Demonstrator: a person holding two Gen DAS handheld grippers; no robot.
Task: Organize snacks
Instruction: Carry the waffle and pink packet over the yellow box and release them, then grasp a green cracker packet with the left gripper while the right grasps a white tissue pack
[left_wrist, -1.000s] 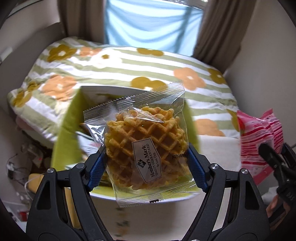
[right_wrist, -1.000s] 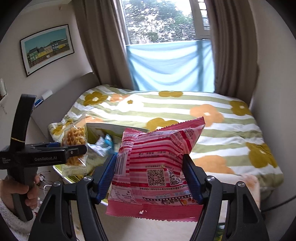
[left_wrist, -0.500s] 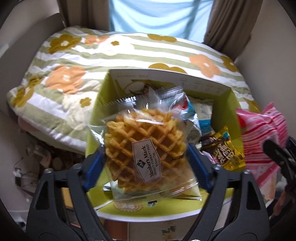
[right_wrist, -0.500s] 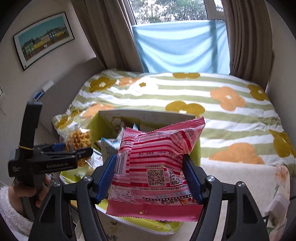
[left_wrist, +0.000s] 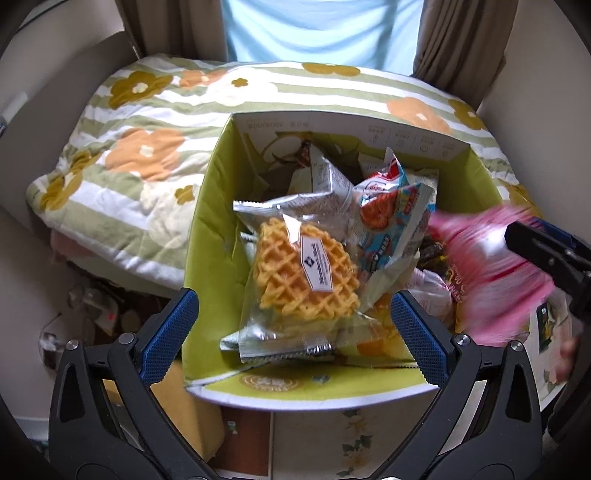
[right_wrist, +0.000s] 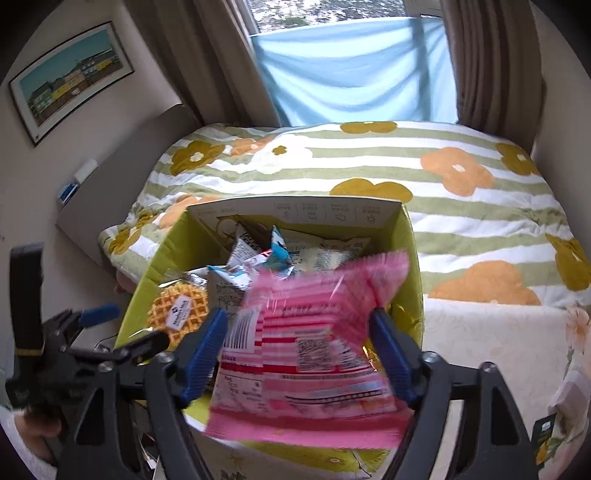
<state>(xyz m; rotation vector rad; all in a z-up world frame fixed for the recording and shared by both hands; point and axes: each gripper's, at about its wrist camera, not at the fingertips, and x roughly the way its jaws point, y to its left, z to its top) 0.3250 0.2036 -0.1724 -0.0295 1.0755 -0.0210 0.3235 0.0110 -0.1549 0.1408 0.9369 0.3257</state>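
Observation:
A green cardboard box (left_wrist: 207, 236) holds several snack packets. The clear-wrapped waffle packet (left_wrist: 306, 273) lies in the box on the left side, free of my left gripper (left_wrist: 295, 325), which is open just above the box's near edge. The waffle packet also shows in the right wrist view (right_wrist: 177, 312). The pink striped snack bag (right_wrist: 306, 350) is blurred between the fingers of my right gripper (right_wrist: 299, 354), over the box's (right_wrist: 155, 273) right half; whether the pads still touch it is unclear. The bag also shows blurred in the left wrist view (left_wrist: 491, 266).
The box stands at the foot of a bed with a green striped floral blanket (right_wrist: 369, 162). A cream floral surface (right_wrist: 491, 350) lies to the right of the box. Clutter and cables (left_wrist: 88, 306) lie on the floor at the left. Curtains and a window are behind.
Both grippers moved forward and tilted down over the box. My left gripper opened and the waffle packet dropped into the box. The pink bag now looks blurred and the right fingers stand wider.

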